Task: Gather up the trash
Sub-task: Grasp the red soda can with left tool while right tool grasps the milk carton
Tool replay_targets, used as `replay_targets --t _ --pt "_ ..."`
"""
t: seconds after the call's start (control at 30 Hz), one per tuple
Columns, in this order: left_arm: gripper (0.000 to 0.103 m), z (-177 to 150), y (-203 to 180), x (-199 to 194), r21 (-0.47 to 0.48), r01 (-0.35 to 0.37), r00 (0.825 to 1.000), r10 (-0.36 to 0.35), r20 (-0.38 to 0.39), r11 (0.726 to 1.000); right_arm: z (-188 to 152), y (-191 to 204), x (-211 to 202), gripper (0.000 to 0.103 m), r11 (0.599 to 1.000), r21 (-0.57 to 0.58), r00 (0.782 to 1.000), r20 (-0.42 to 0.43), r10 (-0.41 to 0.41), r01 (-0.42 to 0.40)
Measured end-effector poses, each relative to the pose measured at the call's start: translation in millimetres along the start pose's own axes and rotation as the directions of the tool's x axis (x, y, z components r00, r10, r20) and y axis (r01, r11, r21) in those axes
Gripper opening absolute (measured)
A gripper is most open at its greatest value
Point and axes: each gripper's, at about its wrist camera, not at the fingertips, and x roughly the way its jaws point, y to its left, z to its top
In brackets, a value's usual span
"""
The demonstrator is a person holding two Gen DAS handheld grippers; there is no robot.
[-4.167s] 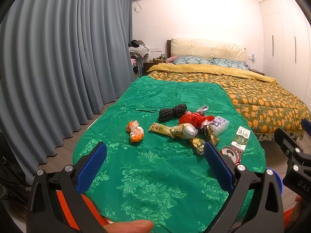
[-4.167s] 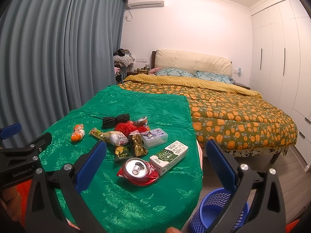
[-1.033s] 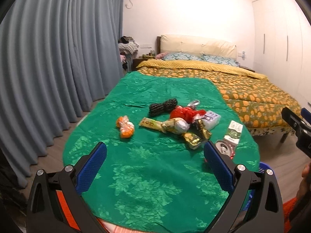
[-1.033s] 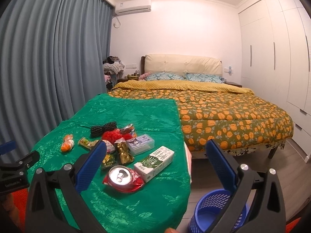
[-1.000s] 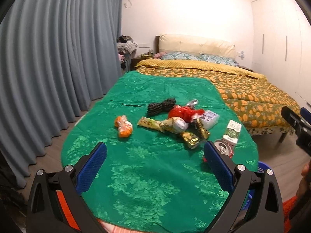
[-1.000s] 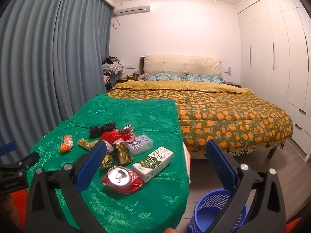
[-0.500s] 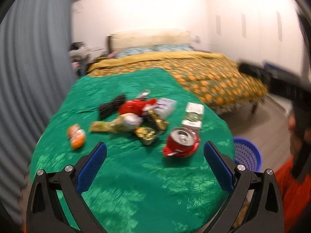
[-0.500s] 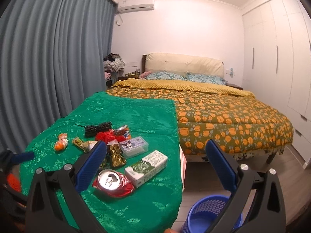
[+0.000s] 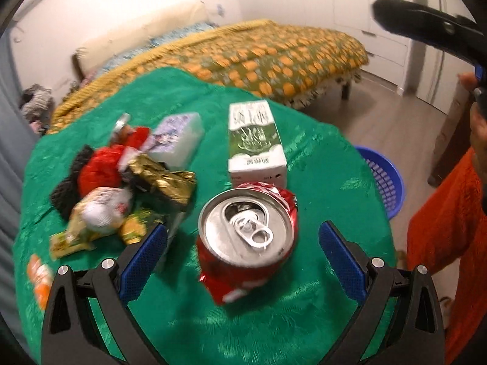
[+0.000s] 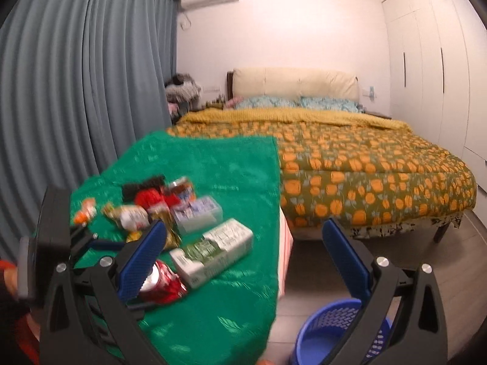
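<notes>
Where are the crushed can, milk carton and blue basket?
crushed can [image 9: 248, 228]: left wrist view, silver top by the pull tab.
milk carton [image 9: 254, 133]: left wrist view, green printed top face.
blue basket [image 10: 322, 339]: right wrist view, inner mesh wall.

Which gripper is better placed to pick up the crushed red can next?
Left, probably. The left gripper is open with the can between its fingers. The right gripper is also open but points past the table edge, the can by its left finger.

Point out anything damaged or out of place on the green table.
The red can between the open left gripper fingers is crushed, its wall crumpled. Behind it a milk carton lies on its side, beside heaped wrappers.
</notes>
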Motion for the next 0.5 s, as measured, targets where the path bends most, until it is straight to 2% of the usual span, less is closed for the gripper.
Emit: replay_targets --t 0.2,0.33,0.5 --pt "0.096 1.0 -5.8 22.6 0.052 0.053 0.998 -0.051 -0.027 0.997 -1.4 -9.4 0.9 0.098 1.000 -0.001 1.000 0.003 -0.017 0.017" --pt "0.068 1.3 -5.8 26.9 0.025 0.068 0.997 -0.067 -0.044 0.997 -0.5 -14.8 2.0 0.098 1.000 0.015 1.000 -0.003 -0.020 0.020" --pt "0.066 -3.9 -2.0 16.5 -0.070 0.015 0.999 -0.017 -0.033 0.997 -1.9 -15.1 4.0 0.098 0.999 0.010 0.999 -0.014 -0.030 0.031"
